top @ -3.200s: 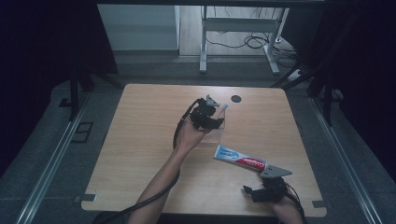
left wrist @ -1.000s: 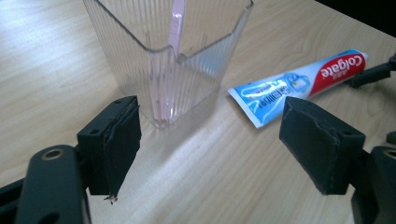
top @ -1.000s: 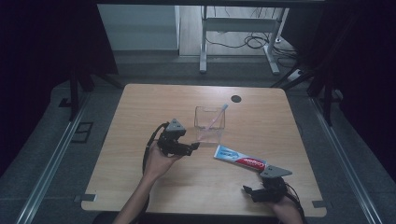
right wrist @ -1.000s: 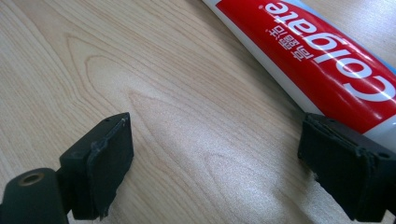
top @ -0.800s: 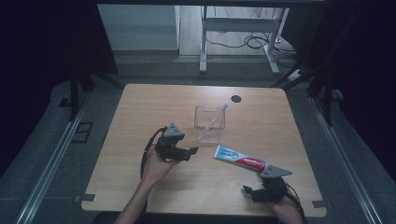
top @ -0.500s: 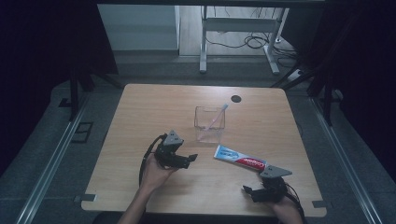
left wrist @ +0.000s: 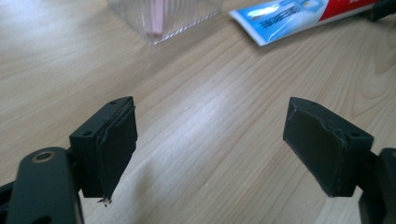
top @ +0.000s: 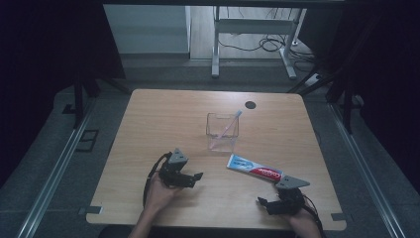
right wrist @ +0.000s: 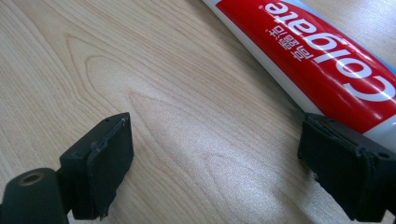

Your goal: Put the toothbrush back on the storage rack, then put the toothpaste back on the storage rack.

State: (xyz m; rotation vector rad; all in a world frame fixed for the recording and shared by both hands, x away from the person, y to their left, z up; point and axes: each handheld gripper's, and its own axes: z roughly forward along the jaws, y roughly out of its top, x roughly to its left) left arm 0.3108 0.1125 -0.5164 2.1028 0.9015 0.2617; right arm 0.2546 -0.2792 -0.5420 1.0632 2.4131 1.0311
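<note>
Resting low on desk [top: 148, 124], left gripper [top: 190, 177] fingers spread, empty. Toothbrush [top: 225, 130] stands in clear cup [top: 222, 133]; that step looks done. Right gripper [top: 265, 203] fingers released beside toothpaste [top: 255, 169]; next, prob. close on tube.

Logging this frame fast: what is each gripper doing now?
Left gripper: open, holding nothing.
Right gripper: open, empty, beside the red-and-white toothpaste tube.
</note>
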